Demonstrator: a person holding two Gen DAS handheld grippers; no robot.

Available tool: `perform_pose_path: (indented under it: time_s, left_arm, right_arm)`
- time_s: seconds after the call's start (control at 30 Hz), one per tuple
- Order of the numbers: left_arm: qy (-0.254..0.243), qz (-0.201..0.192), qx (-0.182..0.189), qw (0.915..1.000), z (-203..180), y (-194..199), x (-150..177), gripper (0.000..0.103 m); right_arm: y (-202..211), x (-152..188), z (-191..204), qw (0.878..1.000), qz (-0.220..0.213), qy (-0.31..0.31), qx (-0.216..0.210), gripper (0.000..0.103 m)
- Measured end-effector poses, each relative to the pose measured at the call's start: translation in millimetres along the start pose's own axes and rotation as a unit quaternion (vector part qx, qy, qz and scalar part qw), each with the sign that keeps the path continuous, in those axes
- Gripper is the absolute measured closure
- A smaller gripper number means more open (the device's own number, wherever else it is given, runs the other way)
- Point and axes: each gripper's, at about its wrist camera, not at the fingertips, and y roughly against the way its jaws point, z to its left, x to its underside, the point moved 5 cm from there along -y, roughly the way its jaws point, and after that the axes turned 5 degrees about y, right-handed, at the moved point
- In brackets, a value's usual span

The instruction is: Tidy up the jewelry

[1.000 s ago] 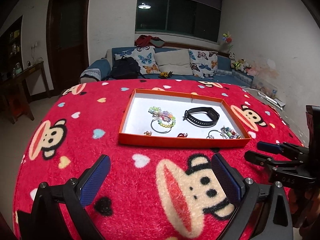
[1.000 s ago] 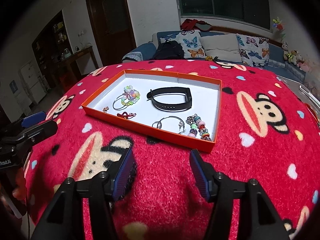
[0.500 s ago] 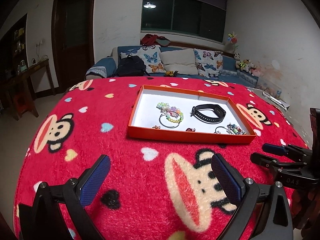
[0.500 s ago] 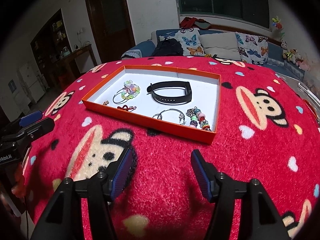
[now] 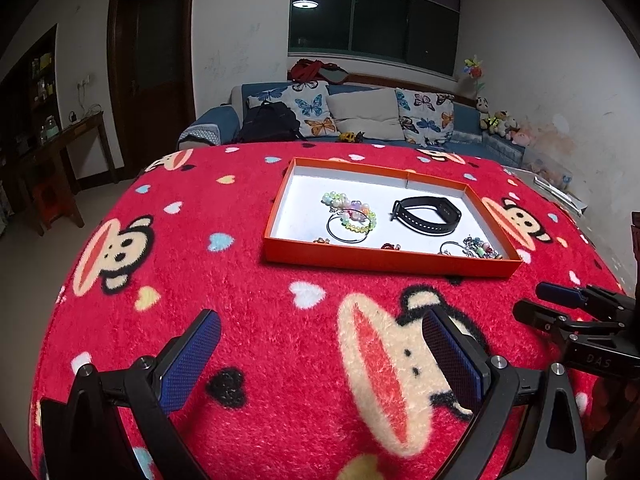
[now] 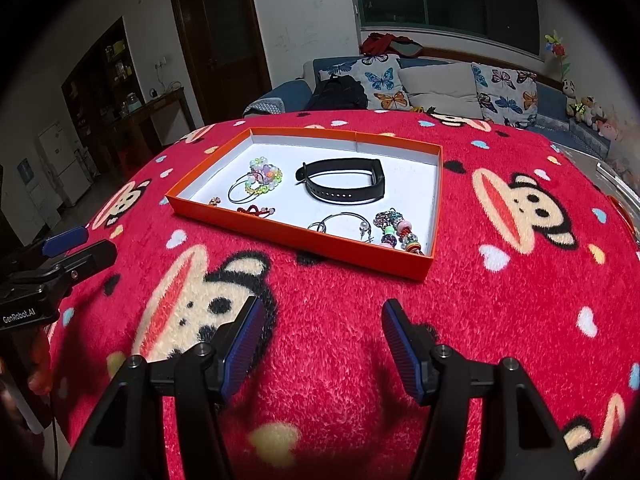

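An orange tray [image 5: 384, 262] with a white floor lies on the red blanket, ahead of both grippers. In it are a black wristband [image 5: 426, 220], a pastel beaded bracelet [image 5: 352, 212], a charm bracelet [image 5: 480, 248] and some small pieces. The right wrist view shows the tray [image 6: 296, 238], wristband [image 6: 344, 186], pastel bracelet [image 6: 264, 178], charm bracelet [image 6: 396, 230] and a silver hoop [image 6: 340, 222]. My left gripper [image 5: 320, 320] is open and empty over the blanket, short of the tray. My right gripper [image 6: 323, 306] is open and empty, near the tray's front corner.
A red monkey-print blanket [image 5: 200, 280] covers the round table, which drops away at its left and right edges. Behind it is a blue sofa [image 5: 360, 120] with cushions and a black backpack [image 5: 268, 122]. A wooden side table [image 5: 68, 136] stands at far left.
In the left wrist view the tray now looks a little smaller and farther right, as the left gripper has drawn back slightly. The right wrist view is almost unchanged. Both grippers stay open.
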Motion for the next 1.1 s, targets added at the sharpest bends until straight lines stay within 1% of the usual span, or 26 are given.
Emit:
perform_pose_path:
  time_s: [0.33,0.43,0.57,1.1]
  left_arm:
    - [0.007,0.003,0.001,1.0,6.0,1.4,2.8,0.0]
    - [0.007,0.008,0.01,0.9999,6.3,1.6,4.8,0.0]
    - [0.001,0.008,0.002,1.0,5.8,2.2,8.4,0.0]
    - [-0.01,0.014,0.001,0.9998,-1.0,-1.0,15.6,0.0]
  right_arm:
    - [0.4,1.1,-0.4,1.0,0.0,0.0,0.0,0.036]
    - [0.4,3.6,-0.2,1.0,0.002,-0.001,0.0,0.036]
    - [0.9,5.5,0.0,1.0,0.002,0.0,0.0,0.036]
    - [3.3,4.7,-0.5,1.0,0.001,0.001,-0.001,0.036]
